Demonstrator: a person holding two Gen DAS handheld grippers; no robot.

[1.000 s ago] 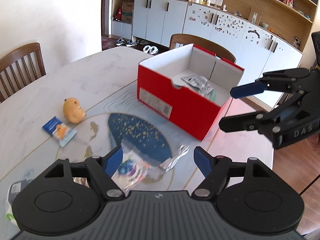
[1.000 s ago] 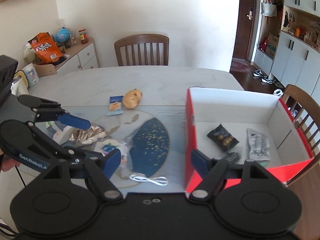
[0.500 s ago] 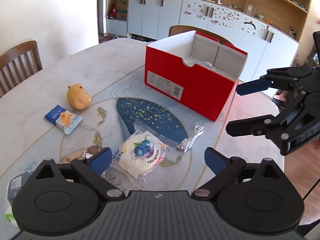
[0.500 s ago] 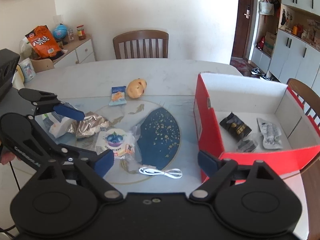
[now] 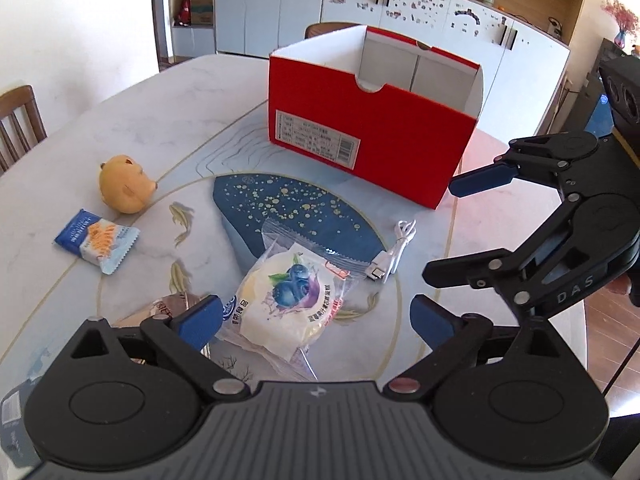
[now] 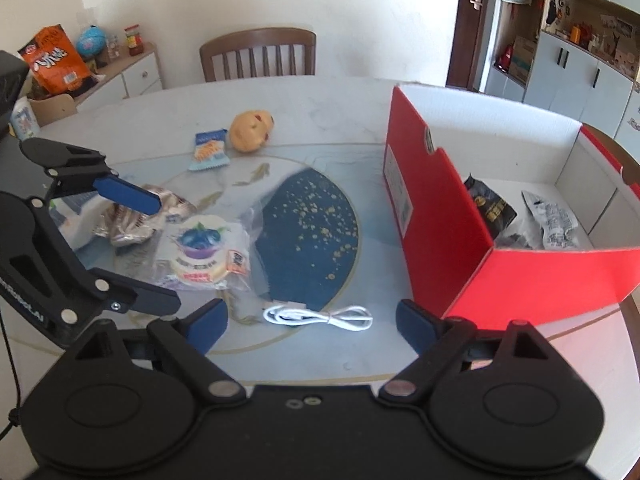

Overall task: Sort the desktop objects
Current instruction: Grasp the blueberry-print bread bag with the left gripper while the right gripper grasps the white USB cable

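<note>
Before me a blueberry bun packet (image 5: 288, 300) lies flat, white cable (image 6: 318, 316) coiled beside it; my open red box (image 6: 520, 272) holds two packets.

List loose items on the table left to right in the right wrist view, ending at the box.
Blue snack packet → yellow plush toy → white cable → red box. Skipped: the blueberry pastry bag and foil wrappers, which overlap each other and the left gripper.

Red box (image 5: 372, 136) matt cardboard; pastry wrapper (image 5: 288, 300) glossy clear plastic; table (image 5: 132, 120) smooth marble-look.
</note>
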